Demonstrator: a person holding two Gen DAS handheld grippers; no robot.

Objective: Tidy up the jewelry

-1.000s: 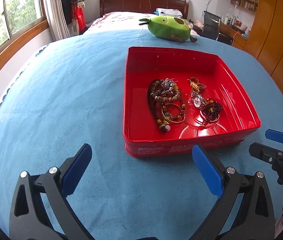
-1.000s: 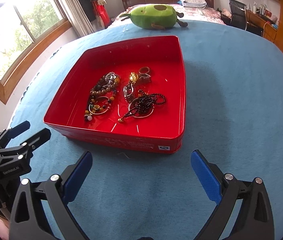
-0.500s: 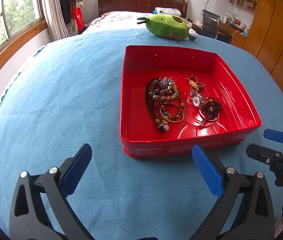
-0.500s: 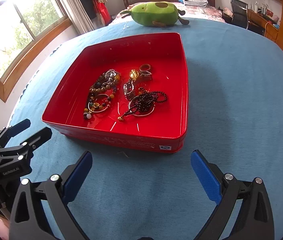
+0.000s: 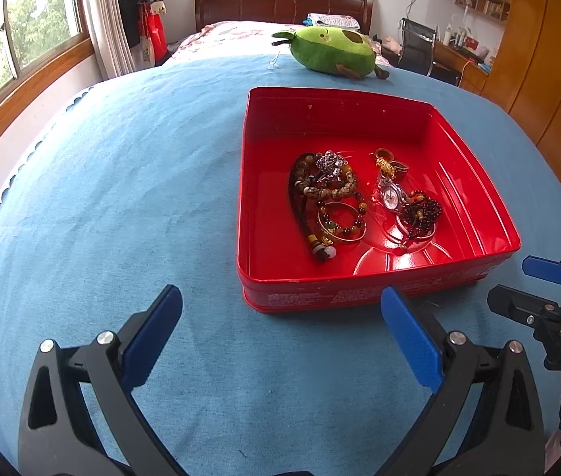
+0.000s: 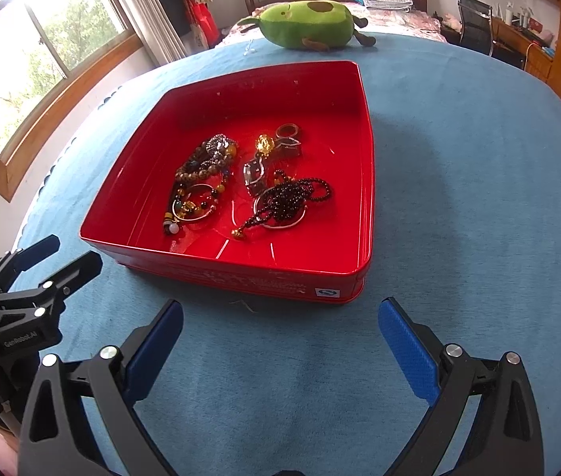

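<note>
Left gripper [image 5: 280, 329]: jaws spread wide, nothing between them; blue pads hang over the blue cloth.
Right gripper [image 6: 280, 341]: jaws spread wide, nothing held; it also shows at the right edge of the left wrist view [image 5: 534, 289], level with the left jaws.
Surface [image 5: 121, 198]: covered by a blue cloth; bare cloth lies directly between and just ahead of both pairs of jaws.
Red tray [image 5: 360, 289]: rests on the surface just ahead of the jaws; its near wall stands just beyond the left gripper's right pad, and in the right wrist view [image 6: 241, 273] ahead and centred between the pads.
Jewelry, overall: all pieces lie on the tray floor, in its middle, beyond the near wall.
Beaded bracelets [image 5: 328, 198]: brown and amber beads with a gold bangle, heaped on the left side of the pile; seen also at [image 6: 201, 182].
Dark bead strand [image 5: 421, 214]: coiled on a thin metal ring, right side of the pile, nearer the right gripper [image 6: 288, 198].
Wristwatch [image 5: 391, 196]: silver, between the two bead heaps.
Rings and gold charm [image 5: 389, 162]: behind the watch, farthest of the pile from the jaws.
Avocado plush [image 5: 332, 53]: lies at the far edge of the surface, well beyond the tray.
Bed [image 5: 241, 31]: behind the plush, with a dark wooden headboard.
</note>
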